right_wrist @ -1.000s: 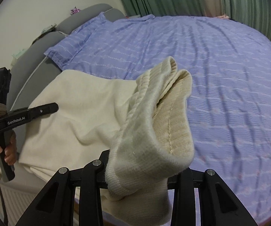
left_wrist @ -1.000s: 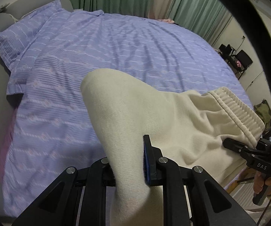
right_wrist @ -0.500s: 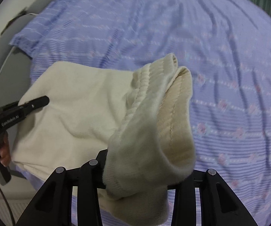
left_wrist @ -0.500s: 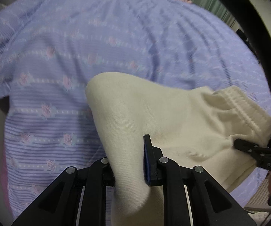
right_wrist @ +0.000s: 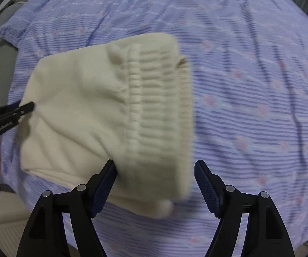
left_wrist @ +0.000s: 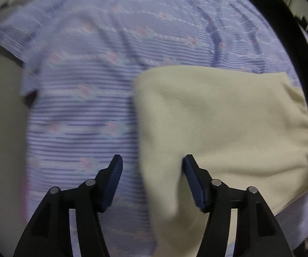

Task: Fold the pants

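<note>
Pants [right_wrist: 102,111] flat between spread fingers [right_wrist: 104,182]

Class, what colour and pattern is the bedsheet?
The bedsheet is lilac with stripes and small pink flowers, clearest in the right wrist view.

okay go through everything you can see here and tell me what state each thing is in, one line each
Left gripper: open, holding nothing, over the pants' left edge.
Right gripper: open, holding nothing, over the waistband end.
Pants: cream, folded, lying on the bed, released.
Waistband: ribbed, on top, at the right end.
Bedsheet: purple, striped, slightly wrinkled.
</note>
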`<state>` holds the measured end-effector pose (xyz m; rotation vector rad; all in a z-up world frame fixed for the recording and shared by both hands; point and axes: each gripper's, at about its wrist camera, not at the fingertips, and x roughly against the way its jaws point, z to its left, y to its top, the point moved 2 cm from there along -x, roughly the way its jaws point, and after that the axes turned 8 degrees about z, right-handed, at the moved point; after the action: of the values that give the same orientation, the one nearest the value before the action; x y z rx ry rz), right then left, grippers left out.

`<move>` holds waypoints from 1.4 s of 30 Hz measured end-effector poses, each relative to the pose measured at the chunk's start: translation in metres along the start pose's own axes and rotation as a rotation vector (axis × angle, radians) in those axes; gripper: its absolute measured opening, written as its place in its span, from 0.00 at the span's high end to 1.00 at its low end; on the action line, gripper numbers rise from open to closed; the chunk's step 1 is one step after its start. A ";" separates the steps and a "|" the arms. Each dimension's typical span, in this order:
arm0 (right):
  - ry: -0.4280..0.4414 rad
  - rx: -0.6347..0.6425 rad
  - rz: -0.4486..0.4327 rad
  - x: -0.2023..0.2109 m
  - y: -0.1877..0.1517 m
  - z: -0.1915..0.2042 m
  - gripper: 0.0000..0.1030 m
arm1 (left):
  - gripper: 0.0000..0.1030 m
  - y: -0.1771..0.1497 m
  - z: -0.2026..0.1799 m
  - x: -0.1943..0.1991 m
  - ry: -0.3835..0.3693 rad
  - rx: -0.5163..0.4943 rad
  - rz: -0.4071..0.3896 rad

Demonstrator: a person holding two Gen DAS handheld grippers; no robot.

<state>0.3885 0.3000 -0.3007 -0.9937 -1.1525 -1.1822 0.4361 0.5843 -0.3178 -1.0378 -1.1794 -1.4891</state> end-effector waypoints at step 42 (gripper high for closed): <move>-0.093 0.137 -0.652 0.399 -0.343 -0.218 0.01 | 0.00 -0.261 -0.350 0.453 -0.127 0.154 -0.505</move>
<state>0.0821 -0.0227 0.0542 -0.5793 -1.6807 -1.5441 0.0679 0.1923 0.0088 -0.7689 -1.7091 -1.6947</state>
